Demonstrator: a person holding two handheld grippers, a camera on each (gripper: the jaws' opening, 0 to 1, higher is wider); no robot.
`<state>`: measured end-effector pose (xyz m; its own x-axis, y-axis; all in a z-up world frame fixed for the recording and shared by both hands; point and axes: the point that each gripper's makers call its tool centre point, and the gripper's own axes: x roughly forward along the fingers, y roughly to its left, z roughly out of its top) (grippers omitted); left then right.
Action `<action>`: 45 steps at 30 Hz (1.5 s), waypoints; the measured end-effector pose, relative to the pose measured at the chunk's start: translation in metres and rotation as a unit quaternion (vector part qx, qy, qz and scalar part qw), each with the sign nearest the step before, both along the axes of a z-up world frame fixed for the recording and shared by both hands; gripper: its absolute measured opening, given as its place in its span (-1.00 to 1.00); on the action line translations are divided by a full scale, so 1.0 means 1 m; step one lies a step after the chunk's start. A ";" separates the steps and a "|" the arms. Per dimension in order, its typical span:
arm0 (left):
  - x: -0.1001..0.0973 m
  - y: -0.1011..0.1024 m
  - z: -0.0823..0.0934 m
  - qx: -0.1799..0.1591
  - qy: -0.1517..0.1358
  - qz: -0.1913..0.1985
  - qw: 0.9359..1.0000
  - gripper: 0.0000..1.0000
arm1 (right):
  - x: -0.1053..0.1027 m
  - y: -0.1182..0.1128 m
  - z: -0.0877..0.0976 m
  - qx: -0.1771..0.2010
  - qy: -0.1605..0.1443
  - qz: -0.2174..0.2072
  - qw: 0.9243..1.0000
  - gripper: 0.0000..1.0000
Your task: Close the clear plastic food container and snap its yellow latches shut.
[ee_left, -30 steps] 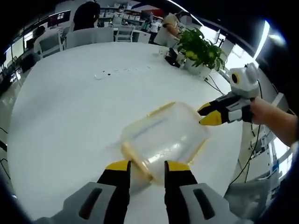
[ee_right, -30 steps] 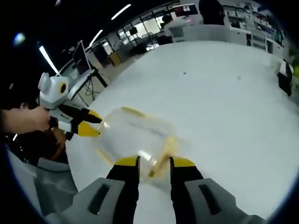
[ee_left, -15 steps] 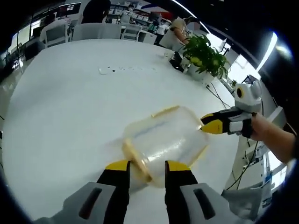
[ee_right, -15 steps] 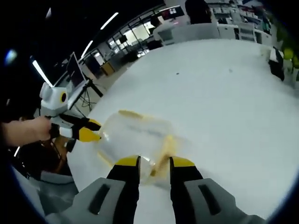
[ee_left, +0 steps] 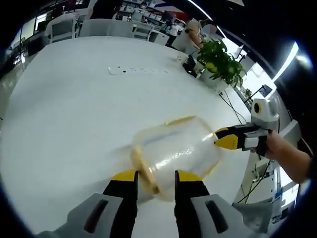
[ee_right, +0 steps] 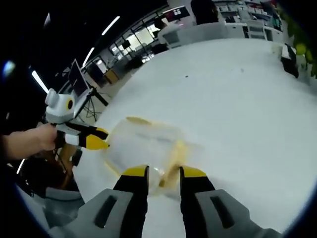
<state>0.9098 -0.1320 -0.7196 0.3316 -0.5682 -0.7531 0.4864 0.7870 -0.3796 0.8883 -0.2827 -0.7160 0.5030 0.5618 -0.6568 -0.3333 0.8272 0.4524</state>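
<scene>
The clear plastic food container (ee_left: pixel 176 148) with yellow latches lies over the white table (ee_left: pixel 74 109), just ahead of my left gripper (ee_left: pixel 154 177). The left jaws close on its near rim, where a yellow latch (ee_left: pixel 143 171) shows between them. My right gripper (ee_left: pixel 218 138) comes in from the right and pinches the opposite end. In the right gripper view the container (ee_right: pixel 143 144) sits ahead of the right gripper (ee_right: pixel 164 172), with a yellow latch (ee_right: pixel 174 163) between the jaws. The left gripper (ee_right: pixel 105 139), held by a hand, touches the far end. I cannot tell whether the container rests on the table.
A potted green plant (ee_left: pixel 218 62) and a dark object (ee_left: pixel 188 62) stand at the table's far right edge. Small bits (ee_left: pixel 114 71) lie at the far side. People and chairs (ee_left: pixel 99 25) are beyond the table. A monitor on a stand (ee_right: pixel 81 74) is off the table's edge.
Both views have shifted slightly with the hands. The container stays held between the two grippers in the same way; nothing was let go or opened.
</scene>
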 end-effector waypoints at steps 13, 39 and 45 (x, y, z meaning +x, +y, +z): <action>-0.002 -0.001 -0.001 -0.009 0.015 0.007 1.000 -0.59 | -0.001 0.000 0.000 -0.002 0.017 0.010 1.000 -0.60; 0.000 -0.002 -0.004 -0.018 0.015 -0.005 1.000 -0.56 | -0.007 0.013 -0.013 0.018 0.025 0.033 0.999 -0.41; -0.003 -0.002 -0.001 -0.004 0.001 -0.030 1.000 -0.55 | -0.003 0.011 -0.008 -0.003 0.012 0.044 0.999 -0.42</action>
<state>0.9072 -0.1336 -0.7205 0.2955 -0.5928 -0.7492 0.5313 0.7537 -0.3868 0.8853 -0.2717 -0.7245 0.4361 0.5999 -0.6708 -0.3941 0.7974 0.4569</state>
